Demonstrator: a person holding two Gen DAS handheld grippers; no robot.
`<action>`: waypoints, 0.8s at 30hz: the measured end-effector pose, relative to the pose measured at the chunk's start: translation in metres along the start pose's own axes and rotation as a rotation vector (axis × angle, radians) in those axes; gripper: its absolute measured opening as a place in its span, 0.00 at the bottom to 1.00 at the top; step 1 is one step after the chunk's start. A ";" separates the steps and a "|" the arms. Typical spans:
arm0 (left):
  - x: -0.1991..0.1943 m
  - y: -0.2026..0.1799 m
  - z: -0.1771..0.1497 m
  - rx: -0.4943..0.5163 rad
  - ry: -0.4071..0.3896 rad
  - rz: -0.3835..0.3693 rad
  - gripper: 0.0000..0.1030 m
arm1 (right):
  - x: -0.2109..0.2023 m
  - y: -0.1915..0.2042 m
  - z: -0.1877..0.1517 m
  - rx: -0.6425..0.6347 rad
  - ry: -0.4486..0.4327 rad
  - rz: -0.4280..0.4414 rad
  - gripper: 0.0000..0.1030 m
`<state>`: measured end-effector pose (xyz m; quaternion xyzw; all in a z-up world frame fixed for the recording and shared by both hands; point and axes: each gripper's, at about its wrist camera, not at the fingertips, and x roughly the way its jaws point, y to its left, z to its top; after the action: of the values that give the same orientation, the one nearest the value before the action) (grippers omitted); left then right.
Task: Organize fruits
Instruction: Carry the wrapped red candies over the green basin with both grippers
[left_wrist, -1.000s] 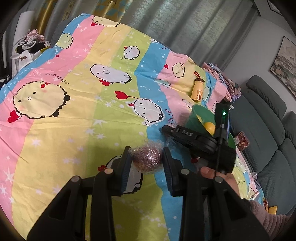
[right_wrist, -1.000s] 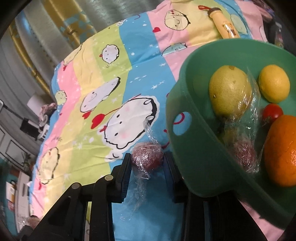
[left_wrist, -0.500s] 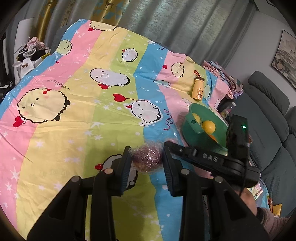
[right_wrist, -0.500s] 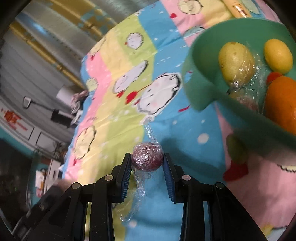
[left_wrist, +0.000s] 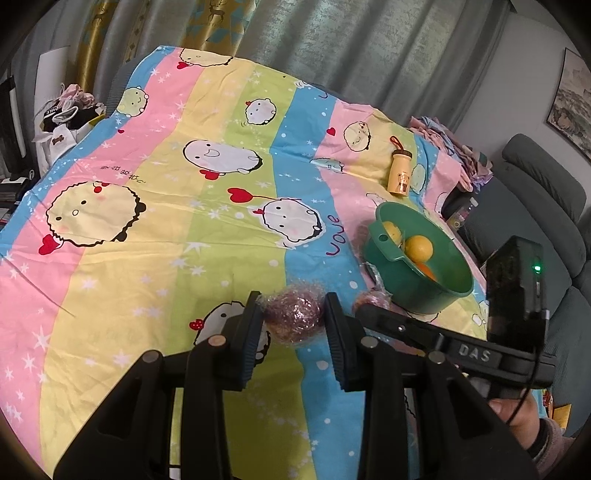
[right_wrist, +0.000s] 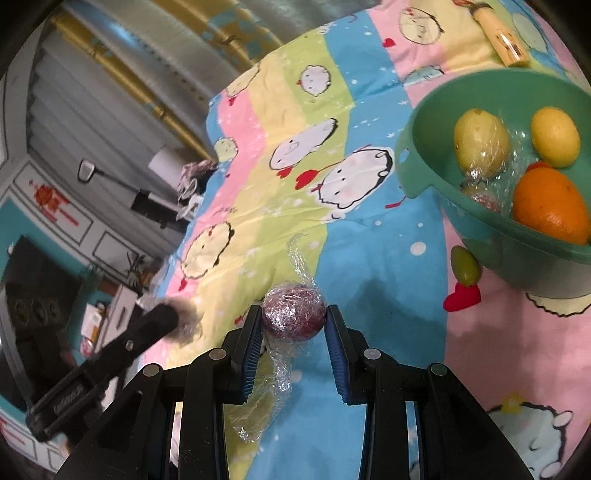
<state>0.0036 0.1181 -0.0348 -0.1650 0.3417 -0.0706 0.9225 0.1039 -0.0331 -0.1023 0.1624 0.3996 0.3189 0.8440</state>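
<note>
My left gripper (left_wrist: 293, 319) is shut on a purple fruit wrapped in cling film (left_wrist: 293, 318) and holds it above the cartoon bedsheet. My right gripper (right_wrist: 294, 318) is shut on a dark red plastic-wrapped fruit (right_wrist: 293, 312), also held above the sheet. A green bowl (right_wrist: 417, 147) at the right holds a wrapped pear (right_wrist: 480, 142), a lemon (right_wrist: 555, 136), an orange (right_wrist: 550, 205), a small red fruit and a wrapped fruit. The bowl also shows in the left wrist view (left_wrist: 417, 288). The right gripper shows there too, low right, and the left gripper shows low left in the right wrist view.
A small green fruit (right_wrist: 466, 266) lies on the sheet beside the bowl. A yellow bottle (left_wrist: 399, 173) lies beyond the bowl. A grey sofa (left_wrist: 546, 206) stands to the right of the bed. Bags and clutter (left_wrist: 62, 118) sit past the far left edge.
Both grippers have pulled back and up from the bowl with their wrapped fruits still held. The bowl now sits further off to the right in both views.
</note>
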 end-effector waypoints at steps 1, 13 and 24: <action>0.000 0.000 0.000 0.002 -0.001 0.001 0.32 | -0.002 0.002 0.000 -0.013 0.002 -0.001 0.34; -0.008 -0.022 0.002 0.064 -0.019 0.021 0.32 | -0.043 0.033 0.008 -0.165 -0.082 -0.017 0.34; -0.007 -0.046 0.008 0.119 -0.019 0.022 0.32 | -0.075 0.027 0.013 -0.187 -0.149 -0.042 0.34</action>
<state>0.0024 0.0788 -0.0088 -0.1067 0.3298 -0.0791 0.9347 0.0676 -0.0635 -0.0370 0.0979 0.3076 0.3240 0.8893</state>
